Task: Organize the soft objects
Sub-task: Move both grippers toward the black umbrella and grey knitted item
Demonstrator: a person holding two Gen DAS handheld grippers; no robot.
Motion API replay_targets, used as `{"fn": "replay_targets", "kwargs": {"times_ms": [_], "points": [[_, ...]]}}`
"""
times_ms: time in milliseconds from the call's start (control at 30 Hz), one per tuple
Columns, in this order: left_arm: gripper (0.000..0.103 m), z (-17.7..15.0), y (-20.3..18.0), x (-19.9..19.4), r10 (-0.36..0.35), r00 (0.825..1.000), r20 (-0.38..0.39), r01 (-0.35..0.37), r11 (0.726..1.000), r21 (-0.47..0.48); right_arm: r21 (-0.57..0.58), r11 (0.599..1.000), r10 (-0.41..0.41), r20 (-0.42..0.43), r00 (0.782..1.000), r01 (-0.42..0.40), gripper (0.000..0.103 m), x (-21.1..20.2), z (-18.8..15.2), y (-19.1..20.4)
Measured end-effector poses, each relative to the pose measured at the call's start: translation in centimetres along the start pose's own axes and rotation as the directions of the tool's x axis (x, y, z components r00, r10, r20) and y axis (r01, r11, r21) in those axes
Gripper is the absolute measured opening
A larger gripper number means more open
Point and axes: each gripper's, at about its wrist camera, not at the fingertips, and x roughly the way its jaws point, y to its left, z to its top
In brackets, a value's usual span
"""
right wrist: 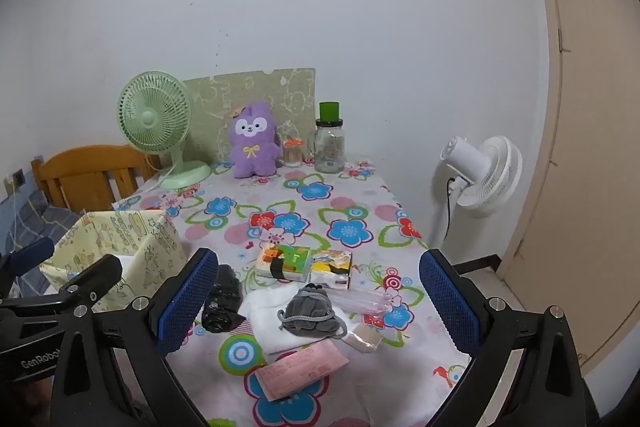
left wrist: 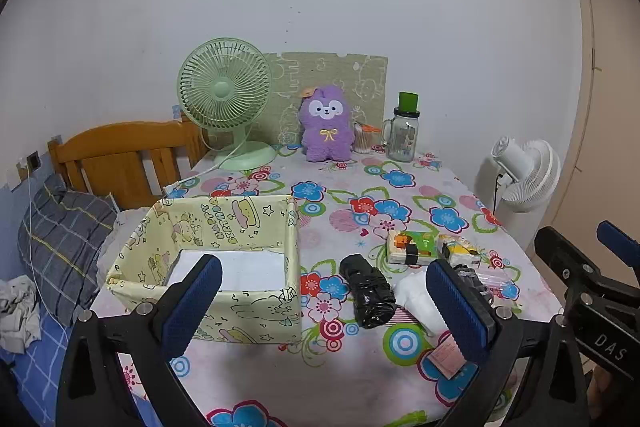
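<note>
- I see both tongs spread wide and holding nothing: the left tongs [left wrist: 324, 303] hover over the near edge of the bench [left wrist: 344, 223], the right tongs [right wrist: 320, 301] just right of them.
- The box [left wrist: 256, 319], pale yellow with cartoon prints, stands open on the near left of the bench; I see a white bottom inside.
- Just right of the box lies a black bundle [left wrist: 370, 291], wrapped in shiny film.
- Right of that, a white cloth [right wrist: 268, 323] lies flat, with a grey pouch [right wrist: 310, 315] resting on top of it.
- A pink packet [right wrist: 302, 367] lies nearest me, its far edge touching the cloth.
- Two tissue packs [right wrist: 304, 263] sit side by side just beyond the cloth.
- A clear wrapper [right wrist: 360, 301] lies right of the pouch; I cannot tell what is in it.
- At the far edge stand a green fan [left wrist: 226, 99], a purple plush [left wrist: 326, 125] and a jar [left wrist: 402, 139] with a green lid.
- A white fan [right wrist: 484, 175] stands on the floor right of the bench.
- A bed [left wrist: 60, 243] with a wooden headboard lies left of the bench.
</note>
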Motion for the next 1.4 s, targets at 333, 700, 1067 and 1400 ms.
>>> {"fn": "replay_targets", "kwargs": {"times_ms": [333, 700, 1067, 1400], "points": [[0.102, -0.1, -0.1, 0.8, 0.004, 1.000, -0.023, -0.004, 1.000, 0.002, 0.006, 1.000, 0.024, -0.006, 1.000, -0.024, 0.102, 0.2, -0.1, 0.1], [0.101, 0.0, 0.0, 1.2, -0.002, 1.000, -0.025, 0.002, 1.000, 0.000, 0.009, 1.000, 0.026, 0.002, 1.000, -0.026, 0.102, 0.3, 0.2, 0.2], [0.101, -0.2, 0.0, 0.8, -0.012, 1.000, -0.021, 0.012, 1.000, 0.003, 0.013, 1.000, 0.024, 0.020, 1.000, -0.024, 0.102, 0.0, 0.3, -0.1], [0.101, -0.2, -0.1, 0.7, -0.012, 1.000, -0.020, 0.012, 1.000, 0.005, 0.018, 0.999, 0.032, 0.017, 0.999, -0.033, 0.102, 0.0, 0.3, -0.2]]}}
